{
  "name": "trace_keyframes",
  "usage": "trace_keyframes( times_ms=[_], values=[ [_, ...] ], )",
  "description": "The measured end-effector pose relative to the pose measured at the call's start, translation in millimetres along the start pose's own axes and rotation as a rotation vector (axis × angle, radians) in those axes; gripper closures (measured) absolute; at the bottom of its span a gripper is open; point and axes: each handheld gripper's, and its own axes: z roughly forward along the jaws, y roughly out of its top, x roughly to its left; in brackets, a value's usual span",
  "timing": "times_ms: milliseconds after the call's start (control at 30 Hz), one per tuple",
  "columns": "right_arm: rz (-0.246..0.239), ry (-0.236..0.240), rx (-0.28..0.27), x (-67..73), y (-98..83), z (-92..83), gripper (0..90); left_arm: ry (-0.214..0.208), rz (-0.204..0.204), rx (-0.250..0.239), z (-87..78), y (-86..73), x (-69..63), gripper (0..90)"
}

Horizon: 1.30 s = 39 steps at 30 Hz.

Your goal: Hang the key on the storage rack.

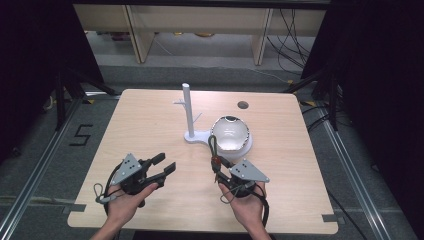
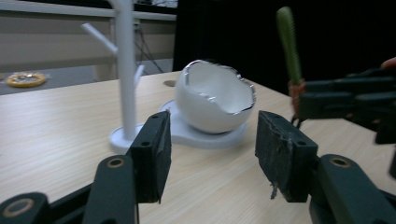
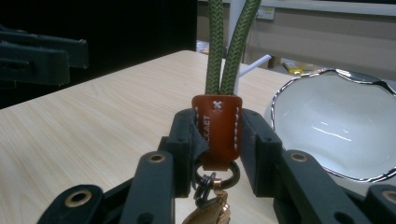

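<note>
Keychain [image 3: 217,132] between right gripper [image 3: 217,140] jaws

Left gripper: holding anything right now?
No. In the left gripper view the left gripper has its jaws spread wide with only bare table between them; the right gripper clamps the keychain strap.

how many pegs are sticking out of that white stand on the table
3 pegs on the stand: one high on its left, one lower on its right, and in the left gripper view a third by that lower one. Another behind the post may be hidden.
</note>
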Motion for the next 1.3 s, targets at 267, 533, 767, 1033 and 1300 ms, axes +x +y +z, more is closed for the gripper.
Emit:
trace_keyframes(
  times_ms=[267,533,767,1033,1300],
  values=[
    [0.009,-0.001,0.012,5.3,-1.2,1.6,68.2,-0.114,-0.067,0.012,26.2,18.0,-17.0,53.9],
    [-0.013,0.005,0.013,7.9,-1.5,4.3,68.2,-0.161,-0.087,0.042,48.9,24.0,-25.9,61.4],
    [-0.02,0.014,0.015,10.5,-2.0,6.3,68.2,-0.205,-0.12,0.023,63.3,27.6,-30.7,66.7],
    [-0.023,0.016,0.017,11.3,-1.8,6.6,68.2,-0.218,-0.133,0.025,69.6,32.1,-32.5,74.0],
    [-0.01,0.009,0.019,14.0,-1.6,6.3,68.2,-0.22,-0.152,0.028,73.1,32.0,-32.7,78.7]
  ],
)
